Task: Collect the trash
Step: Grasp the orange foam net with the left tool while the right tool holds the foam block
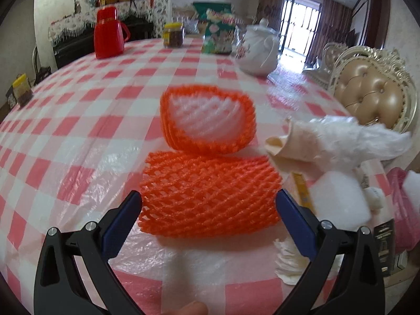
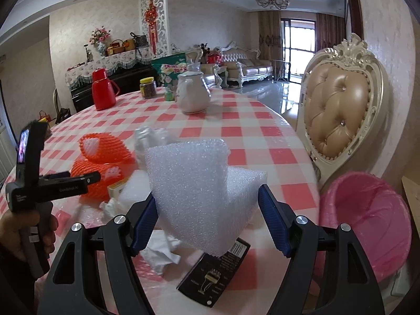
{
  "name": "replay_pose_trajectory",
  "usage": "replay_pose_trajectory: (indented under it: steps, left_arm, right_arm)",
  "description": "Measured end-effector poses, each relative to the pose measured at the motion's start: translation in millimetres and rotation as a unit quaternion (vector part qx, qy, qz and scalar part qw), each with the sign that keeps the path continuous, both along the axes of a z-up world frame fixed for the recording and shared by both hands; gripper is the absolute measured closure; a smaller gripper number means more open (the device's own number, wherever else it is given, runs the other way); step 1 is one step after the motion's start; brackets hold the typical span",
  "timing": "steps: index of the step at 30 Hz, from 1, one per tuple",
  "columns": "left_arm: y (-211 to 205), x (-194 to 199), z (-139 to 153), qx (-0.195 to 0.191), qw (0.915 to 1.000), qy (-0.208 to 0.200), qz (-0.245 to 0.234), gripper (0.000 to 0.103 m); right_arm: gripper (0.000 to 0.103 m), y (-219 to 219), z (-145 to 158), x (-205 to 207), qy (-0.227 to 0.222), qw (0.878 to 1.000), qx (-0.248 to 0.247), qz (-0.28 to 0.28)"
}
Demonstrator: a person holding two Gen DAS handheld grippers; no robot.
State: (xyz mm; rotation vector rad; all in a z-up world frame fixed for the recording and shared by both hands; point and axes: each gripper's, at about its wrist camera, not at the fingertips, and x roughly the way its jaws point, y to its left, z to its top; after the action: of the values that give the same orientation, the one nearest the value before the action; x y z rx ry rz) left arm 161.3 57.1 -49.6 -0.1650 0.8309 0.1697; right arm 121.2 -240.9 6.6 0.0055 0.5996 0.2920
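My left gripper (image 1: 208, 203) is open, its blue pads either side of a flat orange foam net (image 1: 208, 195) lying on the checked tablecloth (image 1: 78, 120). A second orange net (image 1: 208, 120), rolled open, lies just beyond it. My right gripper (image 2: 207, 207) is shut on a white foam sheet (image 2: 199, 183), held above the table's edge. A pink-lined trash bin (image 2: 367, 223) stands on the floor to the right. Both orange nets (image 2: 105, 162) show in the right wrist view, with the left gripper's body (image 2: 47, 186) over them.
Crumpled white tissue (image 2: 162, 252), a black card package (image 2: 215, 275), a small yellow box (image 2: 116, 187) and crumpled plastic (image 2: 151, 137) lie near the front edge. A red thermos (image 2: 103, 93), jar (image 2: 147, 87), white teapot (image 2: 193, 94) and green bag (image 2: 170, 71) stand farther back. A padded chair (image 2: 341, 118) stands at the right.
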Motion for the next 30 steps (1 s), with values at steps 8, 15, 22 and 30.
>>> replay_pose_trajectory:
  steps: [8,15,22,30]
  left_arm:
    - [4,1,-13,-0.001,0.9999,0.016,0.001,0.045]
    - [-3,-16,-5,-0.010,0.9999,0.003,-0.007,0.058]
    - [-15,-47,10,-0.021,0.9994,-0.014,-0.021,0.058]
    - [-25,-75,33,-0.024,0.9984,-0.041,-0.029,0.058]
  right_arm:
    - [0.033,-12,-7,3,0.009,1.000,0.007,-0.005]
    - [0.033,-20,-8,1,0.009,1.000,0.009,-0.011]
    - [0.033,-28,-6,-8,0.007,1.000,0.010,-0.015]
    - [0.033,-31,-1,-19,-0.002,1.000,0.010,-0.016]
